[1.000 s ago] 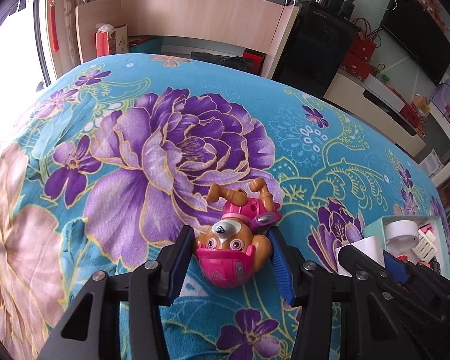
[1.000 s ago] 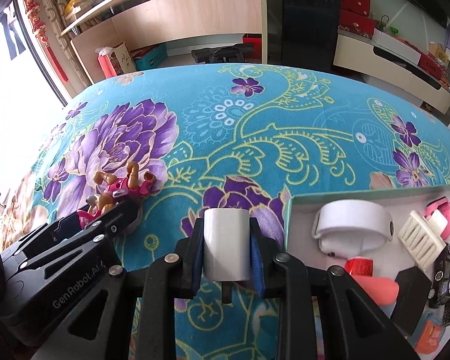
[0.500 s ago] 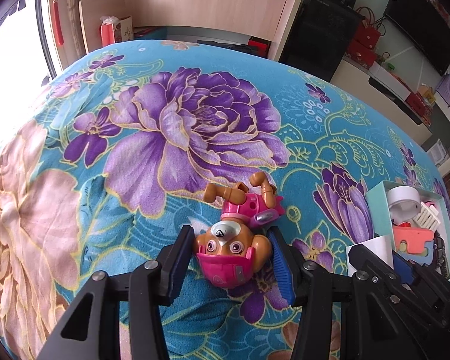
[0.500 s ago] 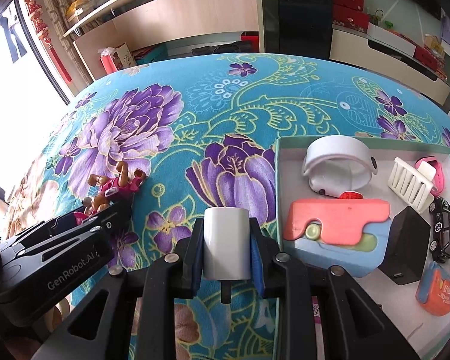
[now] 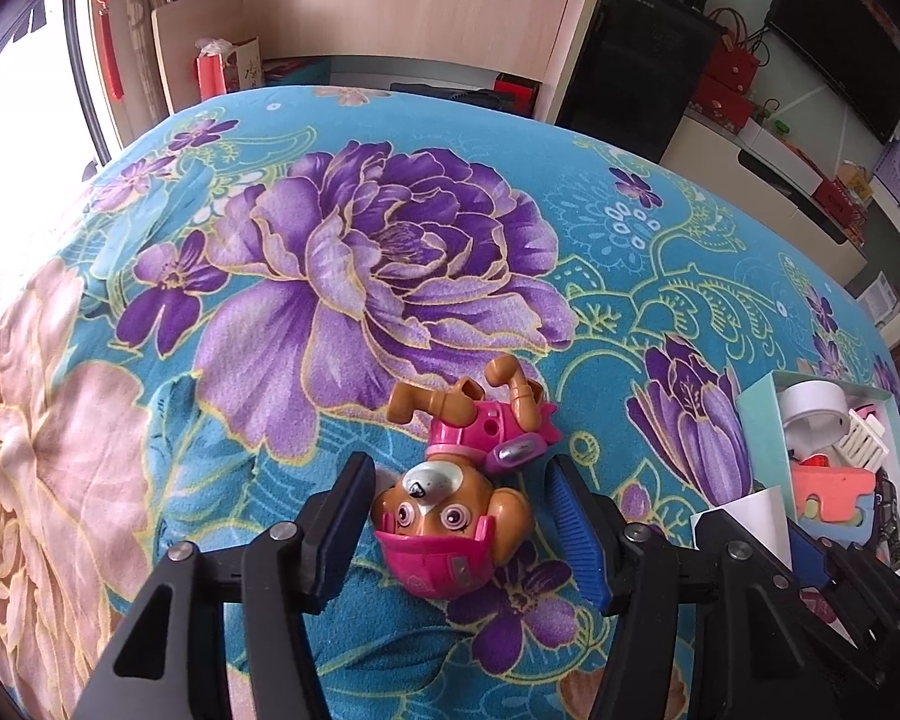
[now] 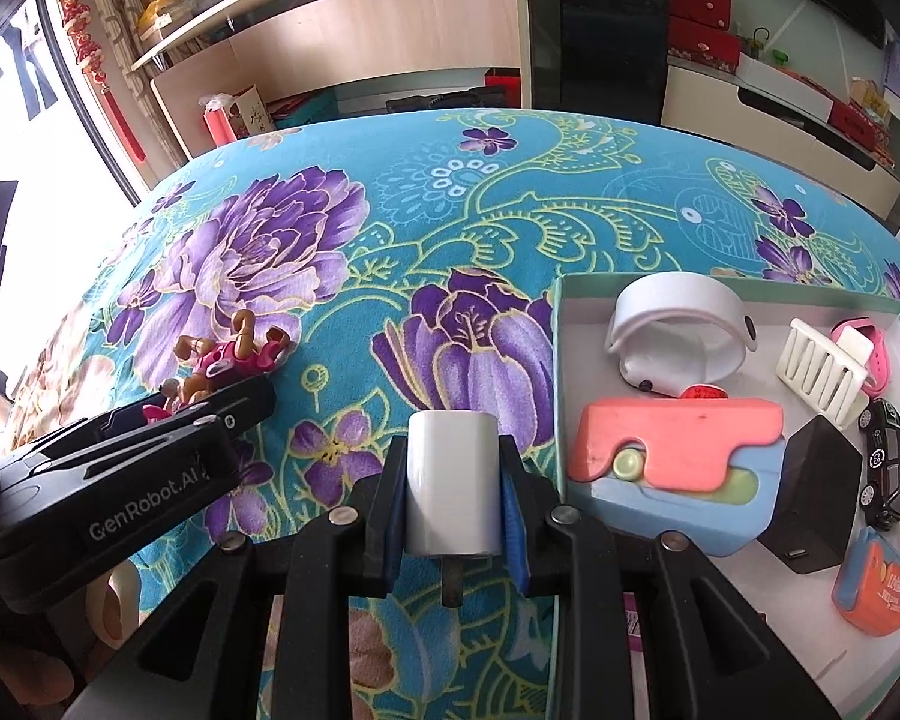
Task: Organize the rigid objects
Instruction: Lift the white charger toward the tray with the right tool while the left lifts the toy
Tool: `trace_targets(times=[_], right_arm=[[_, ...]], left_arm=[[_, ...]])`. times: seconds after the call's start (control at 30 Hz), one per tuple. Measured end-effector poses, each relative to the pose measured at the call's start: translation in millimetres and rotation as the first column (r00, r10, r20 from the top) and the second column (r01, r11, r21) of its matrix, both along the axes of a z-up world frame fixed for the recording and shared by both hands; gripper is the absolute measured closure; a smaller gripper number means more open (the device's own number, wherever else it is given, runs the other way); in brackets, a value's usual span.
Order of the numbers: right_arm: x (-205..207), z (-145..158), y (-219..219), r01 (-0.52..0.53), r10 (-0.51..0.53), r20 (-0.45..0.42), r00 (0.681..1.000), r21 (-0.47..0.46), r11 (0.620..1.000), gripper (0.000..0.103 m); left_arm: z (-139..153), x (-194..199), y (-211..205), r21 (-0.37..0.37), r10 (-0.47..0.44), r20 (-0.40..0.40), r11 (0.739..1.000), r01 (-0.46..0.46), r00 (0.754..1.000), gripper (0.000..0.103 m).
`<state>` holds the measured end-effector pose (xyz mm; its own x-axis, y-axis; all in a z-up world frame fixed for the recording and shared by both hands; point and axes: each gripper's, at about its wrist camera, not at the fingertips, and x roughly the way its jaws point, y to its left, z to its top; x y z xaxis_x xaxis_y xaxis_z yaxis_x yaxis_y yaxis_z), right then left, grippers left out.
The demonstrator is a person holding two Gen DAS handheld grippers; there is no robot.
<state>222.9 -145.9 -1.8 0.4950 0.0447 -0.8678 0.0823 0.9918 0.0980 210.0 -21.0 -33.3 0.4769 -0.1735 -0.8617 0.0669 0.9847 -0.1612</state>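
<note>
In the left wrist view the left gripper (image 5: 459, 516) points down at a toy puppy (image 5: 459, 495) in a pink helmet, which lies upside down at lower centre of the frame on the teal flowered cloth (image 5: 330, 276) over the desk. Its fingers have just been opening: they stand either side of the puppy's head with a gap showing at each blue pad (image 5: 573, 531), so the toy lies between them, unpressed. In the right wrist view the right gripper (image 6: 453, 486) sits at lower centre with its fingers drawn narrow on a white cylinder (image 6: 452, 483), held upright between the pads, a dark stub showing beneath it. To the right of it, filling the lower right of that frame, is an open box (image 6: 557, 324) holding a white band (image 6: 678, 324), a white comb-like rack (image 6: 822, 372), a pink watch (image 6: 867, 345), a coral and blue foam block (image 6: 678, 468), a black cube (image 6: 813, 504), a black toy car (image 6: 888, 468) and a small orange case (image 6: 870, 588).
</note>
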Motion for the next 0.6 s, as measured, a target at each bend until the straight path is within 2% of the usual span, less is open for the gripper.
trace_targets(times=[0.23,0.4,0.6], right_arm=[[1.2,-1.0,2.6,-0.005,0.005,0.0,1.0,-0.018,1.0,0.075],[1.9,-1.8,3.3,-0.009,0.009,0.001,1.0,-0.027,1.0,0.075],[3.7,-4.5,9.9,-0.03,0.03,0.0,1.0,-0.069,0.997,0.075]], left_arm=[[-0.6,2.2,-2.0,0.032,0.014,0.011,0.999,-0.014,1.0,0.041],[-0.8,1.9,-4.8,0.078,0.01,0.018,0.997,-0.011,1.0,0.049],[-1.7,1.8,-7.1,0.099,0.012,0.018,0.995,-0.013,1.0,0.05]])
